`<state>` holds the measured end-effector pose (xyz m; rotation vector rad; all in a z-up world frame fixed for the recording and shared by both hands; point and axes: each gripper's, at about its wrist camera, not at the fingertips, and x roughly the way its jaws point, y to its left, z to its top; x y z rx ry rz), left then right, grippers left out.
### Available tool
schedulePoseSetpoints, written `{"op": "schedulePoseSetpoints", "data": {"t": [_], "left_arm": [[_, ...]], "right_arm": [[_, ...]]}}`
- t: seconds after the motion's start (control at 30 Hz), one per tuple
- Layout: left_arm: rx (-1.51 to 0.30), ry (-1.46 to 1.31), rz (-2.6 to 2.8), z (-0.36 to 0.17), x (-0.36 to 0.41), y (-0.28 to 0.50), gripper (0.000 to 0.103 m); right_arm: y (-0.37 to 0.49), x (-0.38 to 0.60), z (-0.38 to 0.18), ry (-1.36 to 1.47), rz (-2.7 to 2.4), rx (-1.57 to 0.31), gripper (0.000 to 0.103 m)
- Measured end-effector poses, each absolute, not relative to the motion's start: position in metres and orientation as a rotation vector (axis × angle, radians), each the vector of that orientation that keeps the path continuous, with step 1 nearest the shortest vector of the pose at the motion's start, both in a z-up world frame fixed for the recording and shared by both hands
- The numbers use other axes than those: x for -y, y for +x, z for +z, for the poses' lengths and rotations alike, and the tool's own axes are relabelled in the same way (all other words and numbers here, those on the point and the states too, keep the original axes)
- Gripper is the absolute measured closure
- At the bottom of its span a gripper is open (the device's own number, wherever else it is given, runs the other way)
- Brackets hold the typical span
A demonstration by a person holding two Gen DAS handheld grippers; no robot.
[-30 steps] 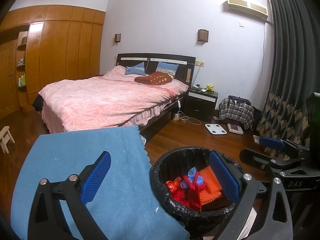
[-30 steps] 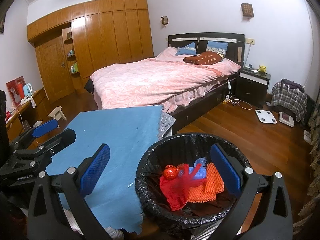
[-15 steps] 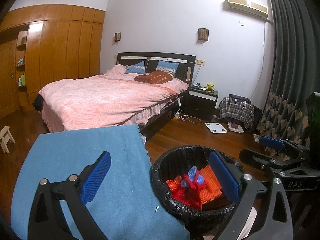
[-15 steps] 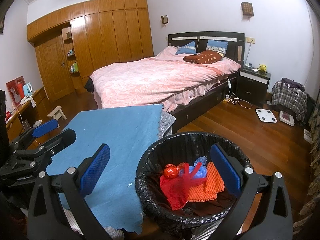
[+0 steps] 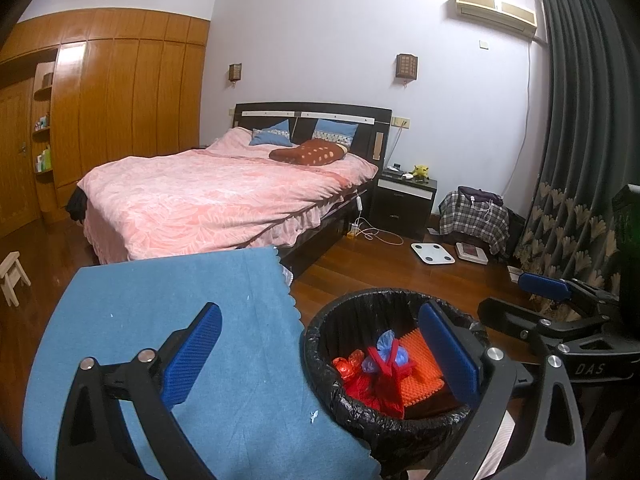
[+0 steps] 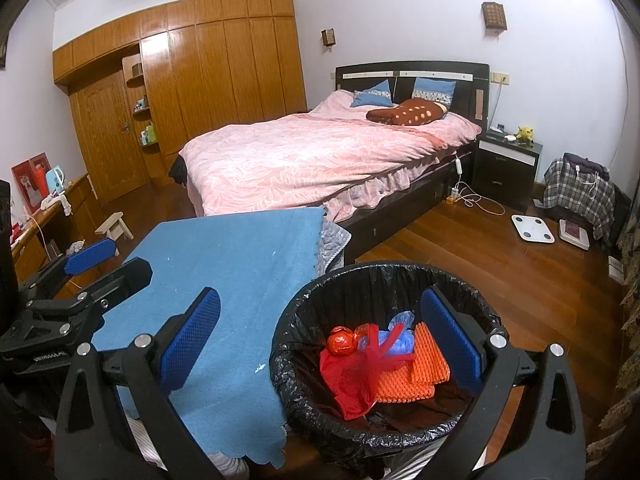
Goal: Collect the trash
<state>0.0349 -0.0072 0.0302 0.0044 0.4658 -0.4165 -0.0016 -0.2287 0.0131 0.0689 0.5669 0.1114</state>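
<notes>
While both grippers (two) (image 5: 320,356) (image 6: 324,338) gape, one bin (image 6: 400,276) holds trash.

The bin (image 6: 384,280) stands right of the cloth (image 6: 224,280), with the bed (image 6: 320,156) behind both.

My jaws spread wide over the trash bin

My left gripper (image 5: 320,354) hangs empty, one blue pad over the blue cloth (image 5: 168,320) left of the trash bin (image 5: 352,404), the other over the bin's right rim. Inside the bin lie red wrappers (image 5: 372,384) and an orange mat (image 5: 418,372). Right of the bin, my right gripper (image 5: 560,300) shows.
</notes>
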Motion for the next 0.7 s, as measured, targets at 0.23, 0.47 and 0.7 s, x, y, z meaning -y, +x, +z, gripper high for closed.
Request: {"op": "schedulePoseSetpoints", "data": {"t": [0.23,0.47,0.7], "left_arm": [[-0.466,0.005,-0.417,0.0308,0.0072,0.0346,0.006],[-0.467,0.005,-0.417,0.0316,0.0071,0.0343,0.006],[-0.467,0.005,-0.416,0.032,0.008,0.0351,0.006]], "right_arm": [[-0.0013,0.229,0.0135,0.069,0.111,-0.568,0.005],[-0.0012,0.2286,0.0139,0.068,0.112,-0.567,0.005],[-0.0012,0.2284,0.0145,0.068,0.112,-0.567,0.005]]}}
